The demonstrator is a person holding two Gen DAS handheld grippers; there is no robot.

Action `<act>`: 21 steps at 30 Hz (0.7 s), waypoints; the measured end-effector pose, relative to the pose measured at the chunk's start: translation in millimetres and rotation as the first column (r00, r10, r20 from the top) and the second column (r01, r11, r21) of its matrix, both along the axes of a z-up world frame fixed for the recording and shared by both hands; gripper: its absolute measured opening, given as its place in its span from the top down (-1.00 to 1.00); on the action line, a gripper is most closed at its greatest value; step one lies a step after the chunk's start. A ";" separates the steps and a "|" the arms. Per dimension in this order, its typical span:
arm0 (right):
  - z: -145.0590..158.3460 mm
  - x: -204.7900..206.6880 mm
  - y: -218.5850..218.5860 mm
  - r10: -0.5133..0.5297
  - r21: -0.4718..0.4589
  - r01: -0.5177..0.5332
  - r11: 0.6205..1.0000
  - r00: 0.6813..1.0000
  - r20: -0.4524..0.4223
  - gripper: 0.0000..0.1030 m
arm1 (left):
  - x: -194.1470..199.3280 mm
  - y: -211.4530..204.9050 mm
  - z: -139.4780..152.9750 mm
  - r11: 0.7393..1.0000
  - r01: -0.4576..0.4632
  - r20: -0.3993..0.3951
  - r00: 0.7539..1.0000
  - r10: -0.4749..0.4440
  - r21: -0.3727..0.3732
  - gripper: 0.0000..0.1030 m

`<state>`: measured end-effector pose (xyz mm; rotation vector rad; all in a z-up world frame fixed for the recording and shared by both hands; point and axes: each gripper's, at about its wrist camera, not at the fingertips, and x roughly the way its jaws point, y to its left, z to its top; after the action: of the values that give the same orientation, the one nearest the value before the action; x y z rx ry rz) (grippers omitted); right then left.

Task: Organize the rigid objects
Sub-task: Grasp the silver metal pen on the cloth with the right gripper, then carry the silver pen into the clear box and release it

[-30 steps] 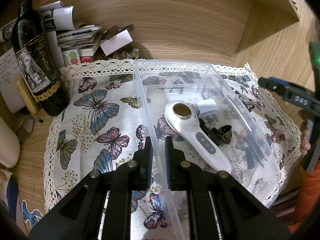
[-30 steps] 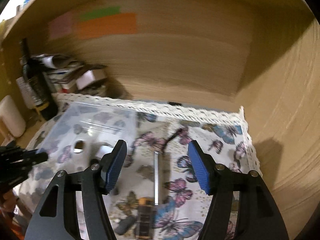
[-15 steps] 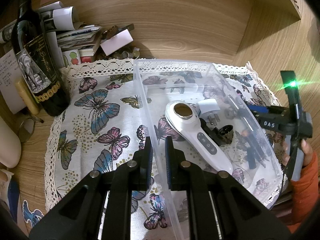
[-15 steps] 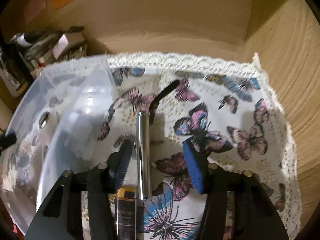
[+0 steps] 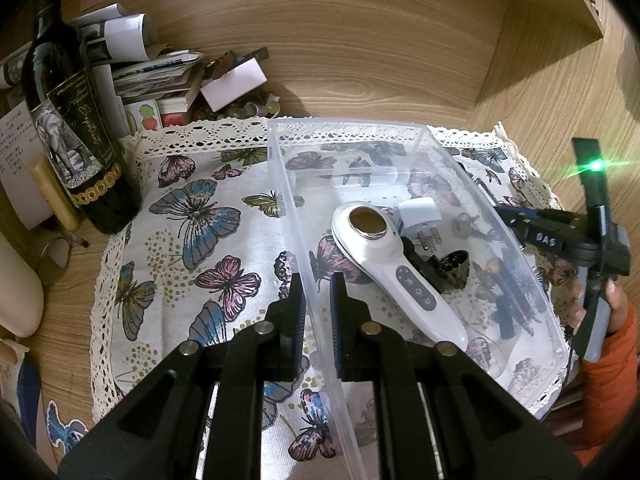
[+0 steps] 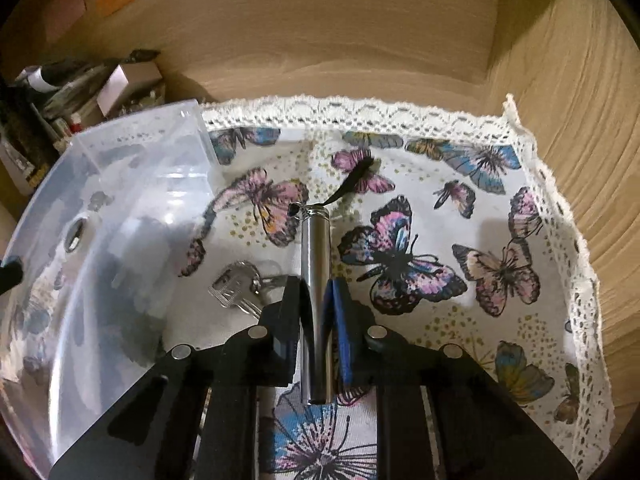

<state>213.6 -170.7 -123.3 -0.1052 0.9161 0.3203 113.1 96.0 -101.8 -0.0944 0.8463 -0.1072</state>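
My left gripper (image 5: 317, 292) is shut on the near side wall of a clear plastic bin (image 5: 288, 184) standing on a butterfly cloth (image 5: 192, 240). In the bin lie a white handheld device (image 5: 396, 272), a white plug (image 5: 420, 216) and a black part (image 5: 452, 268). My right gripper (image 6: 316, 292) is to the right of the bin (image 6: 120, 184), its jaws closing tight on a silver metal tube (image 6: 315, 248). Both pads press the tube's sides. A black strap (image 6: 352, 184) trails from the tube's far end. The right gripper (image 5: 520, 220) also shows past the bin's far wall.
A key bunch (image 6: 236, 286) lies on the cloth just left of the tube. A dark wine bottle (image 5: 76, 140) and a pile of papers and boxes (image 5: 160, 76) stand at the back left. Wooden walls close in behind and to the right. A hand in an orange sleeve (image 5: 608, 376) holds the right gripper.
The right gripper came down over the metal tube and its fingers closed on it. The left gripper kept still on the bin wall.
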 end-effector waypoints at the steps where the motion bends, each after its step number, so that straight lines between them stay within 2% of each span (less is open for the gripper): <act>1: 4.5 -2.0 -0.1 0.001 0.002 -0.001 1.000 1.000 0.012 0.72 | 0.0 0.0 0.0 1.000 0.000 0.000 1.000 0.000 -0.001 0.81; 11: 52.7 -24.2 8.9 0.037 0.031 -0.042 0.999 0.988 0.151 0.72 | 1.5 3.0 -0.7 1.000 0.000 0.000 1.000 0.000 0.002 0.81; 21: 91.0 -45.3 29.3 0.109 0.070 -0.130 0.989 0.963 0.245 0.72 | 1.4 2.8 -0.6 1.000 0.000 0.000 1.000 0.000 0.002 0.81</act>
<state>168.3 -141.4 -32.2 -0.1177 0.6550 0.4485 114.5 98.8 -102.3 -0.0927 0.8464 -0.1063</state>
